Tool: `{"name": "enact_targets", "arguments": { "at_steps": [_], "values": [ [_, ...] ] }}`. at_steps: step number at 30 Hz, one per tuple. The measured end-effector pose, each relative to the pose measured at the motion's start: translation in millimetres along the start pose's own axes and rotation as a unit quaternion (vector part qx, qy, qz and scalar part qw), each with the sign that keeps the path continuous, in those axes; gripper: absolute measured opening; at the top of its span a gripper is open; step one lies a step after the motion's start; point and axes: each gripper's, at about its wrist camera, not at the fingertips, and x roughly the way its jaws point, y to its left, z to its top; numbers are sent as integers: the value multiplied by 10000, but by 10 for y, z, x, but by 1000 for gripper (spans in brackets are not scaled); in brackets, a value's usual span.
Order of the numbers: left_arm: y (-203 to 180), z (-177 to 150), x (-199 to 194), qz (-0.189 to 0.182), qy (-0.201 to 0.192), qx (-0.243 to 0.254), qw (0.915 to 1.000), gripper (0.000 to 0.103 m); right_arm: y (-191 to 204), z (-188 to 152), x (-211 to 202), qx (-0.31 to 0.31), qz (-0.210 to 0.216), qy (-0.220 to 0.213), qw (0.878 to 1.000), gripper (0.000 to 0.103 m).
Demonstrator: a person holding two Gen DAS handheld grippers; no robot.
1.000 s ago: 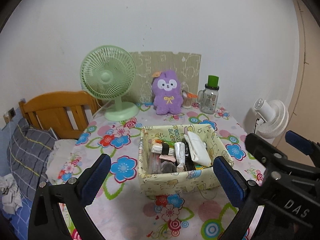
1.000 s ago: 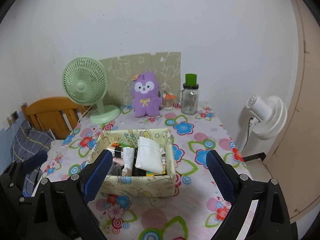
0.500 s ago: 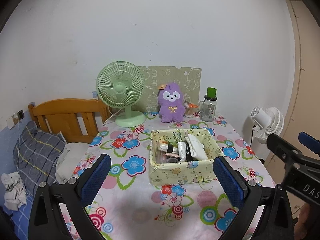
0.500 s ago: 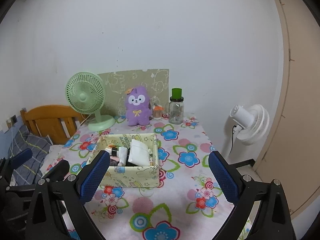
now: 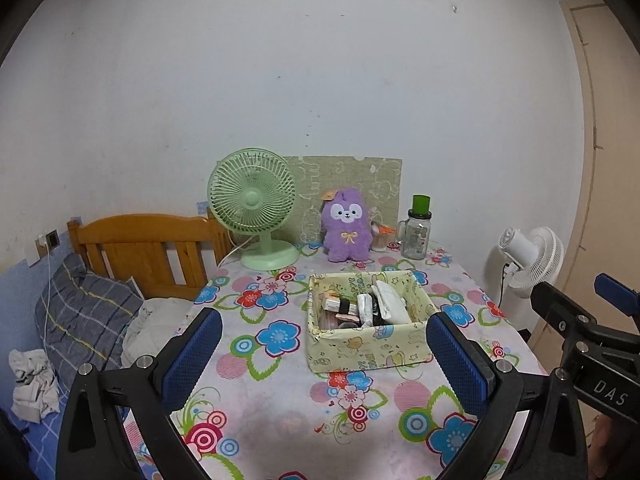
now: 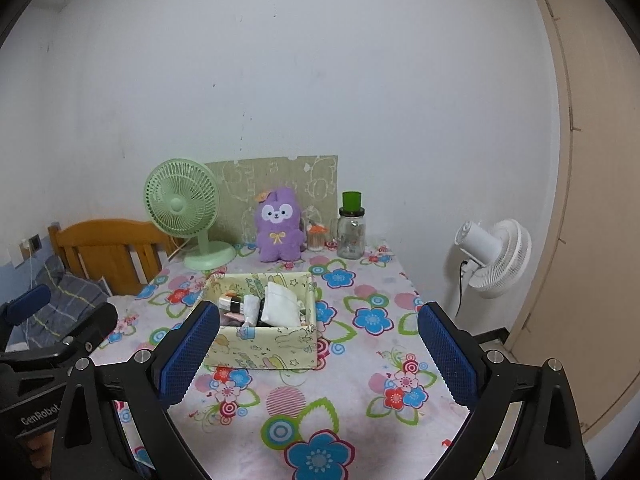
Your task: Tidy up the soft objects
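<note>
Both jaws spread wide, nothing held: left gripper (image 5: 324,354), right gripper (image 6: 318,350). Fabric box (image 5: 370,342) w/ soft items mid-table; purple plush (image 5: 347,225) far, jar (image 5: 417,233) just right of it. Risk: careless reach tips jar.

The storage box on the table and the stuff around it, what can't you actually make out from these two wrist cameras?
- Storage box: lower contents hidden in both views by its front wall and the white pouch on top.
- Small orange-topped item: too small to identify, partly behind the purple plush toy.
- Jar: label print too small to read.
- Right gripper, left gripper: open; handles cut off by bottom edge.
</note>
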Motion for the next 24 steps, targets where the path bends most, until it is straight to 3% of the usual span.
{"name": "enact_targets", "arguments": {
  "at_steps": [24],
  "values": [
    [-56,12,23,-42,-17,42,10000,103,-68,-4,-26,120,-58,-19,9999,101]
  ]
}}
